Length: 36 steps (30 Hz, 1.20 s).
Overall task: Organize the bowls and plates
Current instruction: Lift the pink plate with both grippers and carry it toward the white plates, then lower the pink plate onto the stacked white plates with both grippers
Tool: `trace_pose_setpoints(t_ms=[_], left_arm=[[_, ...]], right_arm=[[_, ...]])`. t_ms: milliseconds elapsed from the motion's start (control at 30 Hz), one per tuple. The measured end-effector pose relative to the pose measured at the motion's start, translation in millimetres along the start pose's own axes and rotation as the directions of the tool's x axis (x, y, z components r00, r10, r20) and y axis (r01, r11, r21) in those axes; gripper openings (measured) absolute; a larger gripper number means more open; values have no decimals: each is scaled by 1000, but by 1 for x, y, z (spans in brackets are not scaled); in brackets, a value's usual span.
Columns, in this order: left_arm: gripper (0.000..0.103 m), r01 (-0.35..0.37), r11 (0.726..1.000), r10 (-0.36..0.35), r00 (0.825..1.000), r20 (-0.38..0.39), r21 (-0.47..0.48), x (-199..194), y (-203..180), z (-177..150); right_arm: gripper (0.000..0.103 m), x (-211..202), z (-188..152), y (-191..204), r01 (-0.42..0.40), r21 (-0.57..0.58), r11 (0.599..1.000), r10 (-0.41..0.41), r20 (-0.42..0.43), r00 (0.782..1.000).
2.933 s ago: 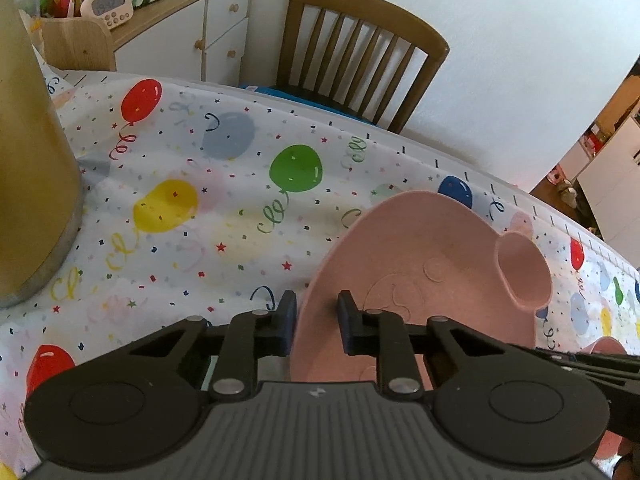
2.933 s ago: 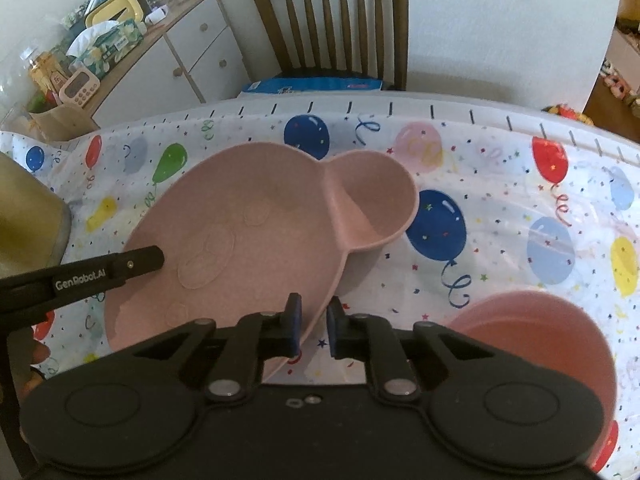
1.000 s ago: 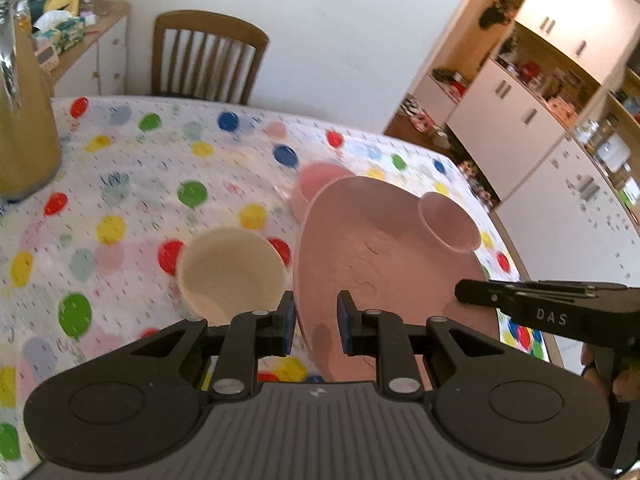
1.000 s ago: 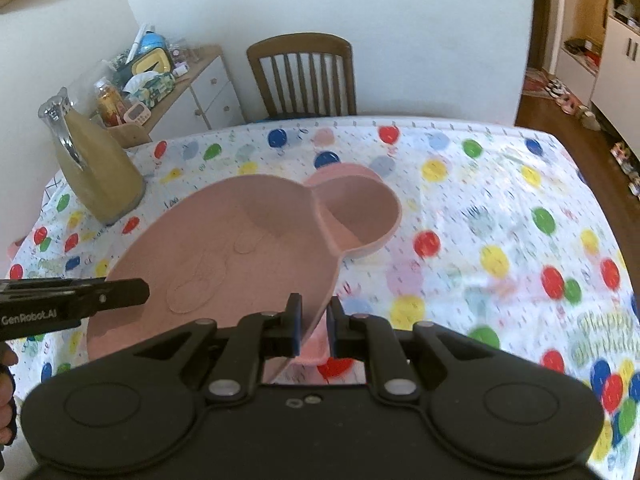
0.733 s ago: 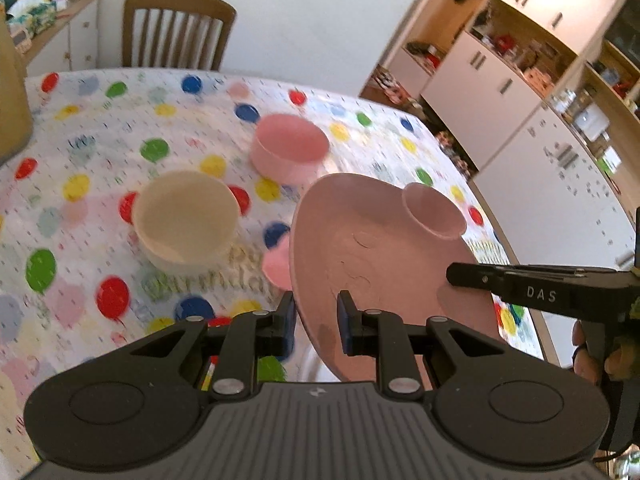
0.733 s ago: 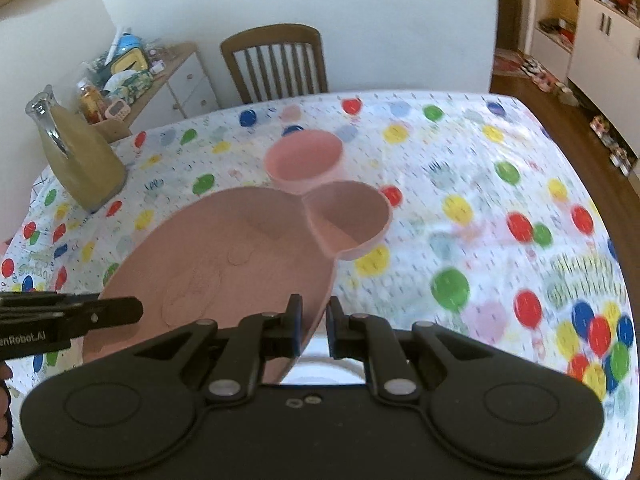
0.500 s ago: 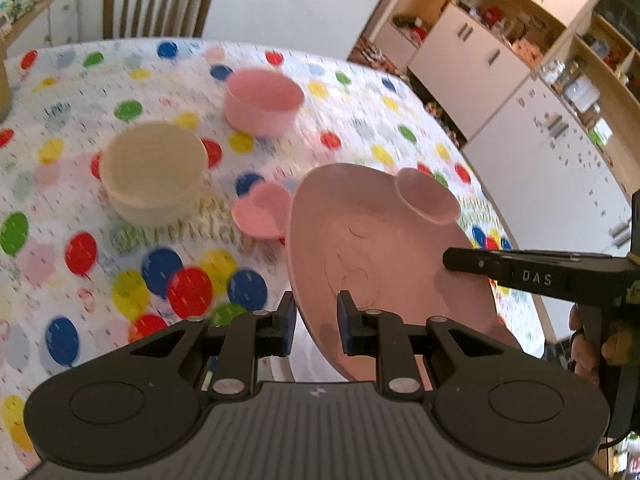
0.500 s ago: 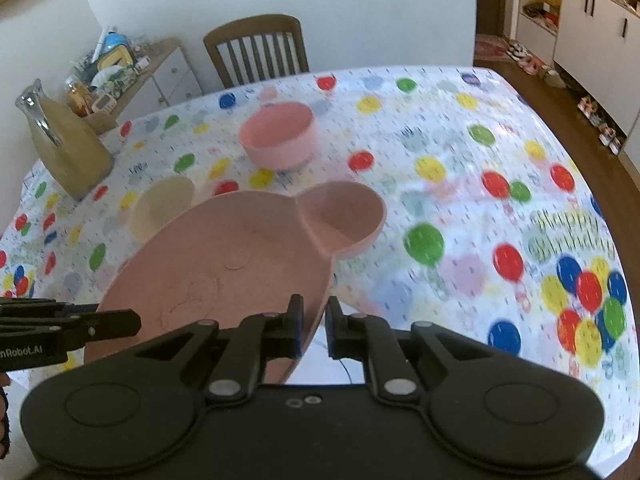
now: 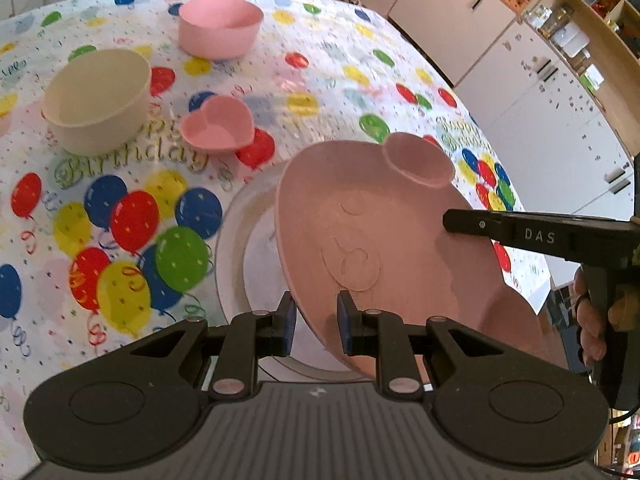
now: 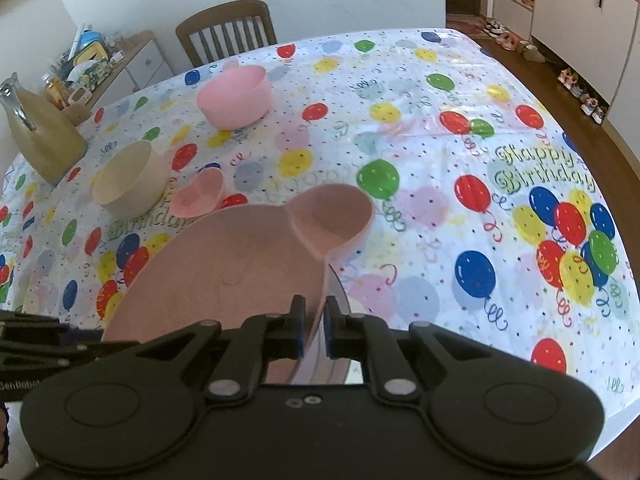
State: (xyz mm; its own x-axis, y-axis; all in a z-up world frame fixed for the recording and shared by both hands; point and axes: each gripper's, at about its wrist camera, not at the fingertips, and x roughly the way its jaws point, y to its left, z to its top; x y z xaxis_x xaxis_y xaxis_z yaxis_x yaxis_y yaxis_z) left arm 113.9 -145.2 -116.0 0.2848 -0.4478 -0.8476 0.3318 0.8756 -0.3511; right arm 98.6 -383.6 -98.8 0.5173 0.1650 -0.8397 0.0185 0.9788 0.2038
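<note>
Bench: covered with a white cloth printed with coloured balloons and "Happy Birthday" lettering. Pink bear-shaped plate, with a round ear compartment at its far edge: held tilted in the air between both grippers, above a clear glass plate that lies flat on the bench at the near edge. Left gripper: closed on the near rim of the pink plate, one pad on each face. Right gripper: closed on the opposite rim, pads pressing both sides; in the left wrist view its black body reaches in from the right, with fingers of a hand wrapped around its handle. Cream bowl: upright on the bench, far left. Pink round bowl: upright, farther back. Small pink heart-shaped dish: just beside the cream bowl, between it and the held plate. Tan pitcher: standing at the far left corner. Wooden chair: behind the bench, against the white wall.
</note>
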Motion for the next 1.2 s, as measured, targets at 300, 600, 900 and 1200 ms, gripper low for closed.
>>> trace_pose_setpoints(t_ms=[300, 600, 900, 1200], left_arm=[[21, -18, 1000, 18, 1000, -23, 17, 11, 1, -5], [21, -20, 999, 21, 999, -49, 27, 22, 1, -8], [21, -11, 999, 14, 996, -89, 38, 34, 0, -10], [21, -13, 1000, 16, 995, -100, 24, 38, 1, -9]], right_arm=[[7, 9, -11, -3, -2, -9, 1000, 2, 3, 1000], [7, 17, -14, -7, -8, -5, 1000, 8, -9, 1000], [7, 24, -16, -13, 1, 3, 1000, -1, -28, 1000], [16, 28, -13, -11, -16, -4, 1000, 16, -41, 999]])
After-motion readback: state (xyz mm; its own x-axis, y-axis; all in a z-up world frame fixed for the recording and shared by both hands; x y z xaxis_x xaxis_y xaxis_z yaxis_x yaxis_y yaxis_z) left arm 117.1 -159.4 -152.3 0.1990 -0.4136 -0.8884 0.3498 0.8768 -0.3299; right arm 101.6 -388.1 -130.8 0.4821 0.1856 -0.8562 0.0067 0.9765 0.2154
